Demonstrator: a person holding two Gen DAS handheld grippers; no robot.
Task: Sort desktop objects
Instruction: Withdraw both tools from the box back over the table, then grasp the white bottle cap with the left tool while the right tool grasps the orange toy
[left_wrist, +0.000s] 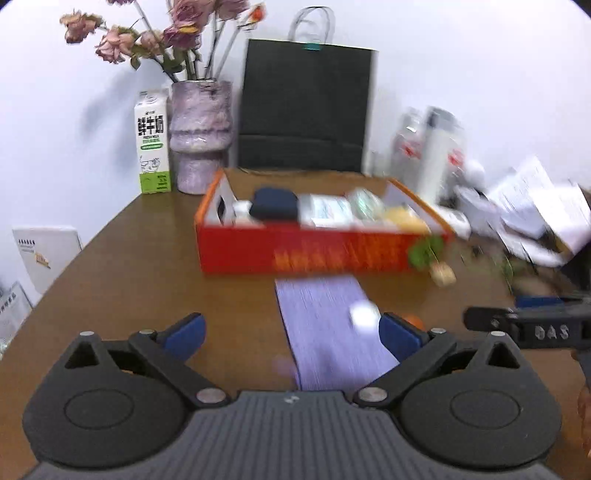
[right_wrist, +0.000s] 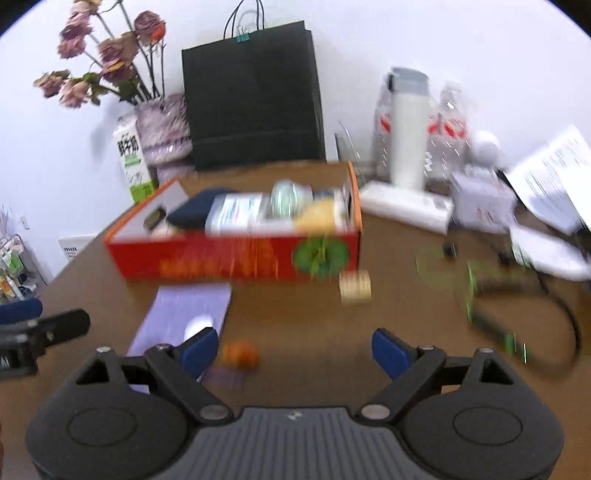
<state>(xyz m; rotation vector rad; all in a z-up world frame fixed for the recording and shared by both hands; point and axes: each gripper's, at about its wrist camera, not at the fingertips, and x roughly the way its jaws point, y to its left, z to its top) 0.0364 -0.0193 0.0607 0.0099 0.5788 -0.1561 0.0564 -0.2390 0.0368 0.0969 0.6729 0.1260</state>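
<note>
Left gripper (left_wrist: 291, 334) gaping empty, purple notebook (left_wrist: 328, 332) lying between its jaws | red box (left_wrist: 314, 251) ahead, already holding items | right gripper (right_wrist: 293, 350) gaping empty, orange item (right_wrist: 240, 353) by its left finger, still unsorted

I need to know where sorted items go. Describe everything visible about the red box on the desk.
The red box is a long, open-topped carton, apparently cardboard, with an orange rim, pale inner walls, blurred orange print and a green leafy picture near one end. It sits flat on the brown desk, already packed with a dark blue pouch and pale packets.
</note>
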